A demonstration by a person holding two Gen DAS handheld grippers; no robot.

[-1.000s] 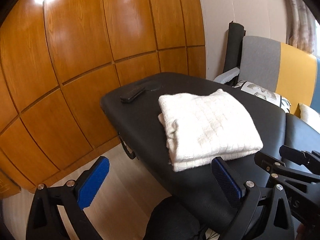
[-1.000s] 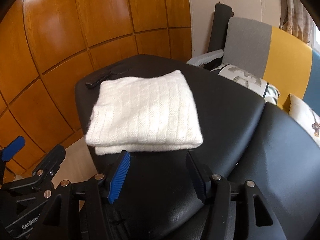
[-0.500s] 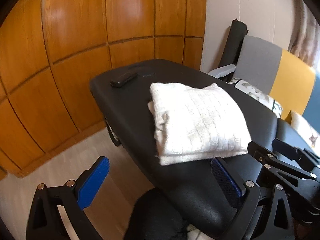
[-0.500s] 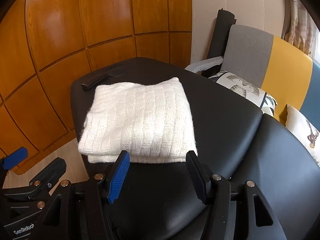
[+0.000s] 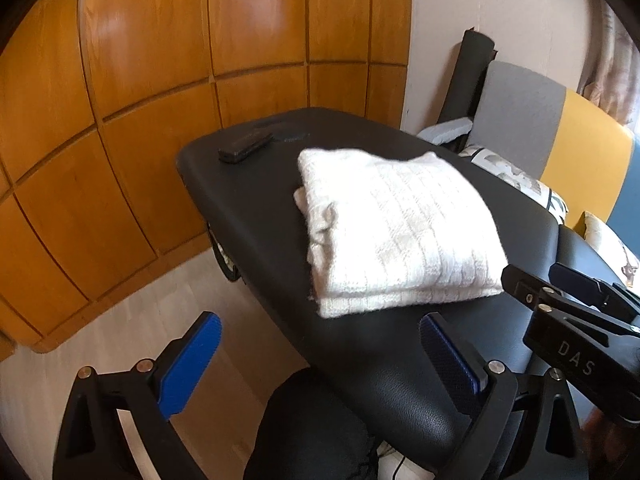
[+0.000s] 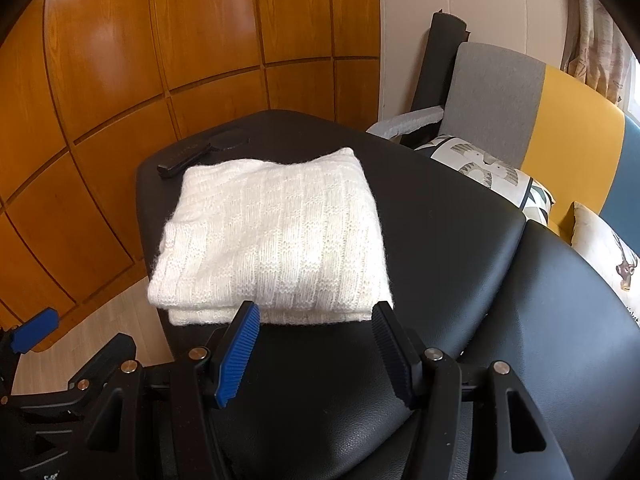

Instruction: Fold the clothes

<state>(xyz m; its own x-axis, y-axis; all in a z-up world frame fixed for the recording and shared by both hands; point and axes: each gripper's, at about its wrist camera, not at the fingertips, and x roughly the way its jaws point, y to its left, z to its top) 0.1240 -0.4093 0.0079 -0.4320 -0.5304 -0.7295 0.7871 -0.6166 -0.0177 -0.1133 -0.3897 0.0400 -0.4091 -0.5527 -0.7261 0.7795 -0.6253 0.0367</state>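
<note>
A white knitted garment (image 5: pixel 400 232) (image 6: pixel 272 248) lies folded into a thick square on the black padded table (image 5: pixel 248 200) (image 6: pixel 460 240). My left gripper (image 5: pixel 320 344) hangs open over the table's near left corner, short of the garment, with nothing between its blue pads. My right gripper (image 6: pixel 316 324) stands open just in front of the garment's near edge, its pads empty and not touching the cloth. In the left wrist view the right gripper (image 5: pixel 568 288) shows at the right edge; in the right wrist view a blue pad of the left gripper (image 6: pixel 34 330) shows at the far left.
A black remote-like bar (image 5: pixel 246 147) (image 6: pixel 188 158) lies at the table's far left corner. Wooden panel wall (image 5: pixel 160 60) stands behind and left. A grey and yellow sofa (image 6: pixel 520 112) with patterned cushions (image 6: pixel 488 172) flanks the right side. Pale floor (image 5: pixel 120 332) lies left of the table.
The left wrist view has swung, so the garment and table now sit further right and upright in it. The right gripper's view shifted only slightly. Both grippers stay open and empty.
</note>
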